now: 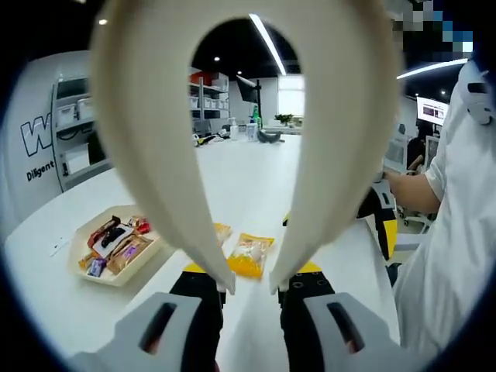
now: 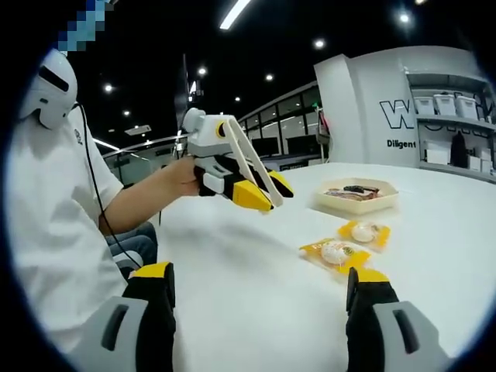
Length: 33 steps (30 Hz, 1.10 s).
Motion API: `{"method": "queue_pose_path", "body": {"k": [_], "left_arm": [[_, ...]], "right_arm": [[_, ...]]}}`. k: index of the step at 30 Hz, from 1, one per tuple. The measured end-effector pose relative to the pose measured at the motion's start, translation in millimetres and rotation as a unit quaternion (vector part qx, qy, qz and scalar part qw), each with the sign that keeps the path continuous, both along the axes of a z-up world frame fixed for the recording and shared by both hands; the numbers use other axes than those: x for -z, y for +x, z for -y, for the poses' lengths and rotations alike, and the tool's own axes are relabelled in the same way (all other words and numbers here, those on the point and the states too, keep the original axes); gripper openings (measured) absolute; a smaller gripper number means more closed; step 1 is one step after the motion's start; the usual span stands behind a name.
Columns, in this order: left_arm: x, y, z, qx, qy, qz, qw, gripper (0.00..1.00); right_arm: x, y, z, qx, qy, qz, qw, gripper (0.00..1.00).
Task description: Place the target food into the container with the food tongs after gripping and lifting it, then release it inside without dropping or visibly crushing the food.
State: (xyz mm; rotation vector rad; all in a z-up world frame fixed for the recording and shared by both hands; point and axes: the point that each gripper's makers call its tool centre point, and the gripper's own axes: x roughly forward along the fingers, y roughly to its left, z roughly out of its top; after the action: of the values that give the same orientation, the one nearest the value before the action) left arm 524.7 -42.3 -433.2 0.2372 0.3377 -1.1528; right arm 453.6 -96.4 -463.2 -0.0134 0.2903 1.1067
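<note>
Wide white desk [image 1: 248, 182] running to far clutter of bottles [image 1: 249, 128] at its far edge. Black ceiling with strip lights [image 1: 267, 43] and spot lamps [image 2: 319, 44]. White wall panel with dark lettering [image 2: 404, 116], shelving with white bins [image 2: 449, 105] alongside. Bright window [image 1: 291, 94] at back.

Left gripper [image 1: 252, 288]: jaws close together, clamped on the arms of the food tongs [image 1: 232, 116], which loop forward past the fingertips. Seen from the right gripper view, a person's hand [image 2: 184, 177] holds it raised, forearm level. Right gripper [image 2: 260, 298]: jaws wide apart, nothing between them, pointing forward, low.
</note>
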Motion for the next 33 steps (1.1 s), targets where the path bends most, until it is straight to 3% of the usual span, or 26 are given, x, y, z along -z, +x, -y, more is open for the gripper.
{"method": "queue_pose_path", "body": {"k": [33], "left_arm": [[7.4, 9.6, 39.5, 0.043, 0.007, -0.003, 0.9991, 0.26]], "right_arm": [[-1.1, 3.5, 5.1, 0.008, 0.000, 0.000, 1.0000, 0.93]]}}
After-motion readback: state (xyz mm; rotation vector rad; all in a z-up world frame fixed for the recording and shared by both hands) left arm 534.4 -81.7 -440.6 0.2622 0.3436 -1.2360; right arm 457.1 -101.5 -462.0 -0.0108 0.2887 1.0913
